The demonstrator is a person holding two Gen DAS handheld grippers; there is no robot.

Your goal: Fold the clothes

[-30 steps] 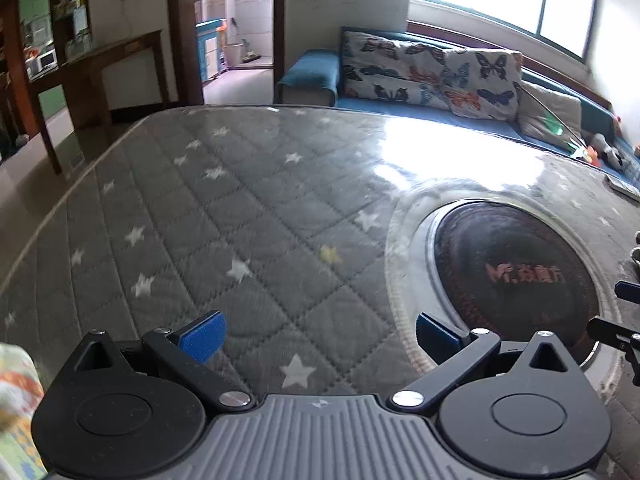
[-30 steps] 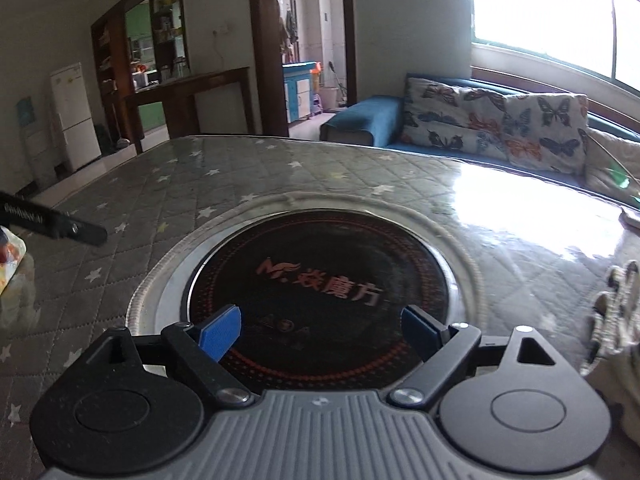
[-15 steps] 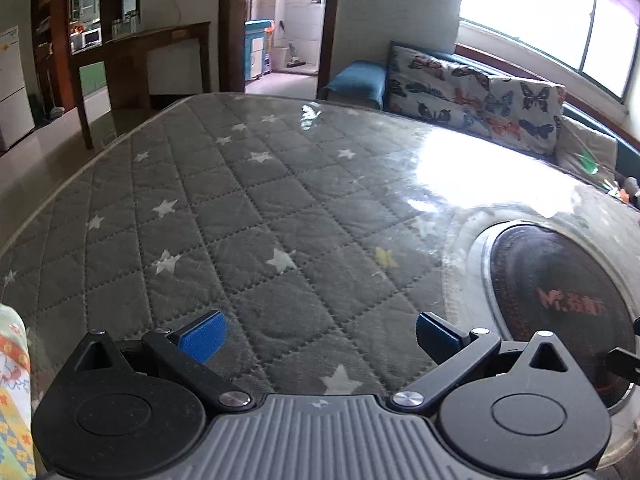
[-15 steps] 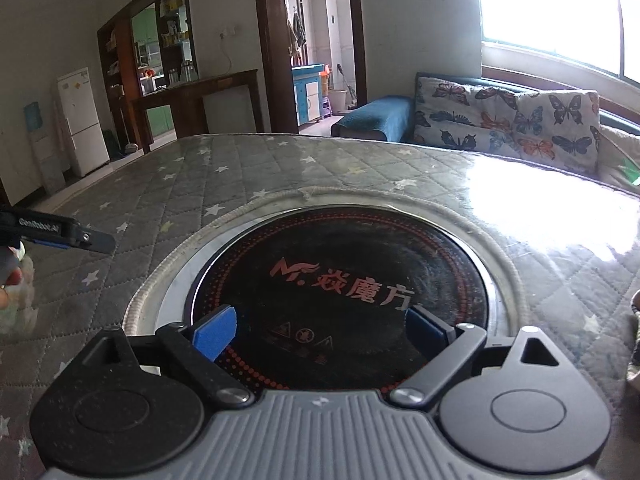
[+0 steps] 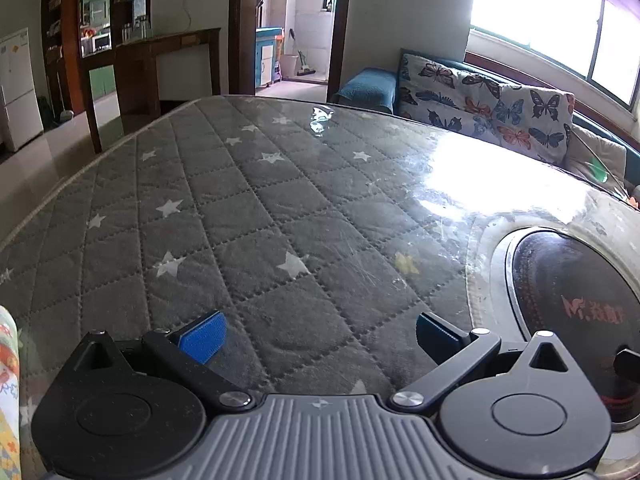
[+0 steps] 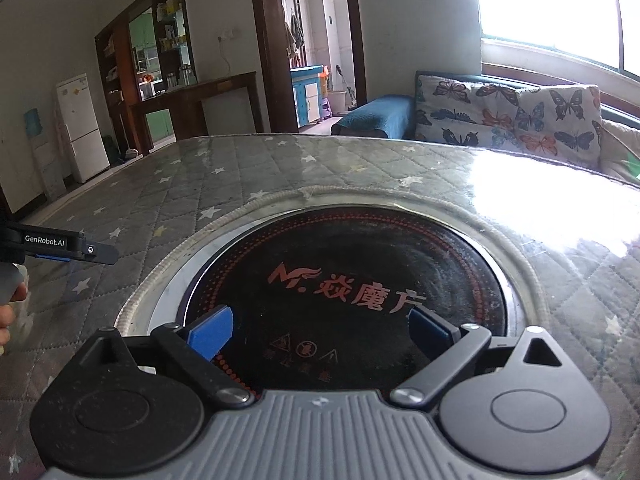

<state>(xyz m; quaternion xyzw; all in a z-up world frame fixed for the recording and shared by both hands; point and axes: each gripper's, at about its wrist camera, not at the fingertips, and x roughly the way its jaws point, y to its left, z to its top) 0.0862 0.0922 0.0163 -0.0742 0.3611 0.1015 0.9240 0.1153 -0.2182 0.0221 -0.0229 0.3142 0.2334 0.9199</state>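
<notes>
Both claws gape wide, holding nothing: the left claw (image 5: 318, 336) has swung left since a second ago, pushing the hotplate (image 6: 344, 296), lettered "M", to frame right. Patterned clothing (image 5: 9, 392) sits at lower left. The right claw (image 6: 320, 332) hovers over the tabletop (image 5: 248, 216); "GenRobot.AI" reads mid-left.

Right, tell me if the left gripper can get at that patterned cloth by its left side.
Probably yes: the left gripper is open and empty, and the patterned cloth lies just left of it, nothing between.
</notes>
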